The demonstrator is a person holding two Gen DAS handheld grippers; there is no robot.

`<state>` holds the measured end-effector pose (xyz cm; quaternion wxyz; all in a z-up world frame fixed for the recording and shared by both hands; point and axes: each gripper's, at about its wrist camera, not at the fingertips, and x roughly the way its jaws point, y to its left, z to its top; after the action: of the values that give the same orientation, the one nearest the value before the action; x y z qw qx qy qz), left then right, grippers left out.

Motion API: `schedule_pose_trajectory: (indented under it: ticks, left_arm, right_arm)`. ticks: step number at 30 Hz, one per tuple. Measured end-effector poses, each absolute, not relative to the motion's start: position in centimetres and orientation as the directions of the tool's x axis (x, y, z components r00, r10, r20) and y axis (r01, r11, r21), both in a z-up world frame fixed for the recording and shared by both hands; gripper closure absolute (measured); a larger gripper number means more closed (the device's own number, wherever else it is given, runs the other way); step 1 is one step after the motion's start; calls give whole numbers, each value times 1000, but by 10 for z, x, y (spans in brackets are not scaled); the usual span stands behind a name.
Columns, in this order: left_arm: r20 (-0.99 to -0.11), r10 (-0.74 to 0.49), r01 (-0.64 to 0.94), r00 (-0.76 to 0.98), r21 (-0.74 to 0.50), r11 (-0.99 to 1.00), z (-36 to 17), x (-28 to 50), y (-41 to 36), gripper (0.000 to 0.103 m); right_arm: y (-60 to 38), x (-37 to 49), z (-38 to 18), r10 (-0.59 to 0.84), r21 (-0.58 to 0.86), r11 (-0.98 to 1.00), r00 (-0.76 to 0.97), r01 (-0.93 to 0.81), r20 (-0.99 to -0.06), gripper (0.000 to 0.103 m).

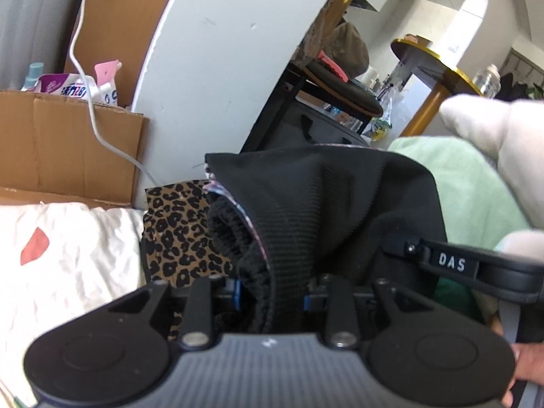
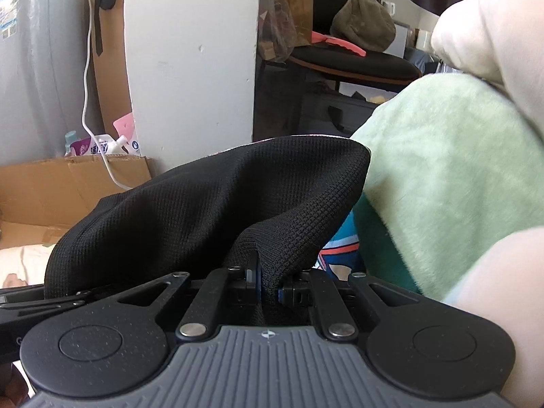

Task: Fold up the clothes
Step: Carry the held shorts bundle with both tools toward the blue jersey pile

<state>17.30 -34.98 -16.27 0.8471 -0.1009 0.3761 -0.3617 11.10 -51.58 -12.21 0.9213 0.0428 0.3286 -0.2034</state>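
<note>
Two grippers are clamping the same black knit garment (image 2: 210,197), one on each side of its bunched edge. Nearest the lens in the right wrist view, the right gripper (image 2: 268,284) is pinching a narrow fold of the fabric between its closed-in fingers, and the cloth is rising from the jaws and draping to the left in a raised hump. In the left wrist view, the left gripper (image 1: 272,297) is gripping a thicker ribbed band of the garment (image 1: 326,204), with the fabric standing up from the jaws and spreading overhead like a hood. Both tools are pointing forward and roughly level, side by side; the right tool's black body, marked DAS, is showing at the right edge of the left view, and a hand (image 1: 530,362) is gripping there. Just beside the garment on the right, a pale green fleece (image 2: 452,156) is lying against it. To the left, a leopard-print fabric (image 1: 180,231) and a white crumpled cloth (image 1: 68,265) are lying close by. Farther back, a cardboard box (image 1: 68,146) is standing beside a white pillar (image 2: 190,61), with a white cable (image 1: 85,78) hanging across it, and a black chair (image 2: 357,61) beyond.
</note>
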Motion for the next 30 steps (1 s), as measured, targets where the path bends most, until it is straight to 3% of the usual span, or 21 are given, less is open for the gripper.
schedule_pose_trajectory:
  ticks: [18, 30]
  left_arm:
    - [-550, -712, 526, 436, -487, 698, -267, 246, -356, 71]
    - [-537, -722, 571, 437, -454, 683, -271, 291, -361, 71]
  right_arm:
    - [-552, 187, -225, -297, -78, 946, 747, 314, -595, 95]
    - [-576, 238, -228, -254, -43, 957, 759, 287, -600, 95]
